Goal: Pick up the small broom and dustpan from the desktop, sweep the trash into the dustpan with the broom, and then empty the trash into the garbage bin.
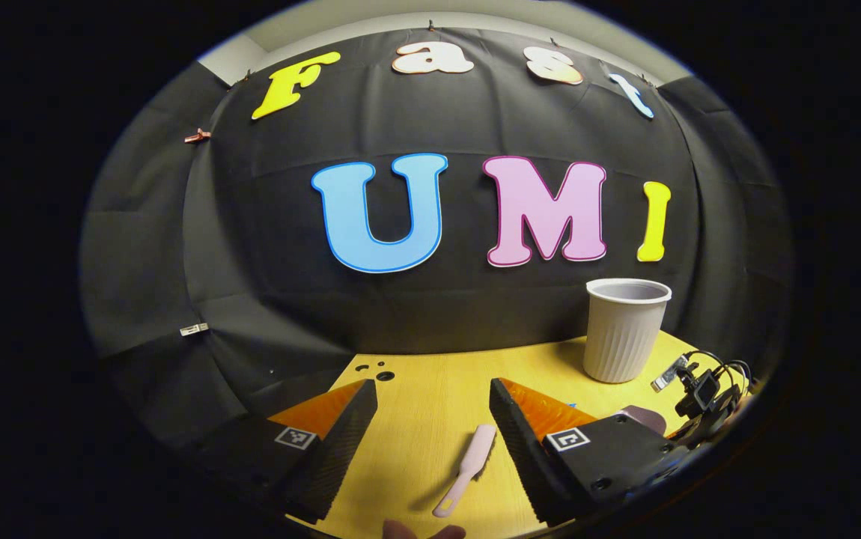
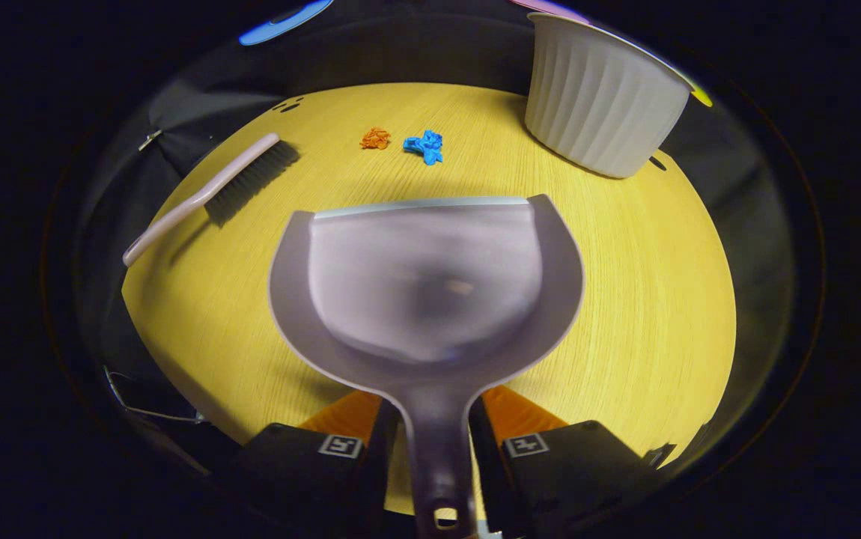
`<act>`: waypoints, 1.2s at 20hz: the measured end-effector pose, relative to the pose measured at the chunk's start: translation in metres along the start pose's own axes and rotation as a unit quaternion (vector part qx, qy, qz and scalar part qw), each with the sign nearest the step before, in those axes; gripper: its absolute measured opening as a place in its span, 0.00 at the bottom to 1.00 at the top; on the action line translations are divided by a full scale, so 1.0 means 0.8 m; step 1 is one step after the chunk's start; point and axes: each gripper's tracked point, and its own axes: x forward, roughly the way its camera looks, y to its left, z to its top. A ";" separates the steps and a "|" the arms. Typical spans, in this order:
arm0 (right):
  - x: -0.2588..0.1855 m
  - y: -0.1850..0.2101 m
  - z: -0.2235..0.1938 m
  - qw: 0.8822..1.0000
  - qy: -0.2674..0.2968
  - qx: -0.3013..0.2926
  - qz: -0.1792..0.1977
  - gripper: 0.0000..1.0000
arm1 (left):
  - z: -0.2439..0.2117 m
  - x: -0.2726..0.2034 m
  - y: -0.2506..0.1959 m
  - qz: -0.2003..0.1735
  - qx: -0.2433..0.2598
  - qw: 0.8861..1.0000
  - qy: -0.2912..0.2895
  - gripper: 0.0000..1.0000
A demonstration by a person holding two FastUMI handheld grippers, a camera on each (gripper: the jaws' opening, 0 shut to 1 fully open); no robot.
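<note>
The left gripper [image 1: 433,419] stands open over the desk [image 1: 430,389], the broom [image 1: 466,468] lying between its fingers but untouched, and the bin [image 1: 624,329] off to its right. The right gripper [image 2: 434,442] is clamped on the dustpan [image 2: 427,288] handle, with the orange scrap [image 2: 375,138] and blue scrap [image 2: 424,145] just ahead of the lip. The broom lies askew to the jaws, so closing on it could pivot it or let it slip.

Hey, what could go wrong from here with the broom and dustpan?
The left gripper is open above the broom, whose thin handle lies at a slant between the fingers, so a close might pinch it off-centre. The right gripper grips the dustpan only by its narrow handle, so the pan may twist. The orange scrap and blue scrap look light and could scatter.
</note>
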 end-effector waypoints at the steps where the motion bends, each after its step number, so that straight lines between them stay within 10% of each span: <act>1: -0.001 0.000 -0.003 1.000 0.007 -0.004 0.002 0.42 | -0.004 0.001 0.001 0.002 -0.001 1.000 0.005 0.96; 6: -0.002 -0.002 -0.003 0.999 0.027 -0.023 0.015 0.39 | -0.025 0.010 -0.003 0.008 -0.004 1.000 0.026 0.96; 12: -0.037 -0.012 0.027 0.997 -0.046 -0.055 0.021 0.33 | -0.098 0.039 -0.034 -0.076 0.021 0.988 0.131 0.96; 24: -0.079 -0.029 0.030 0.994 -0.070 -0.081 0.030 0.36 | -0.316 0.095 -0.064 -0.152 0.109 0.892 0.411 0.81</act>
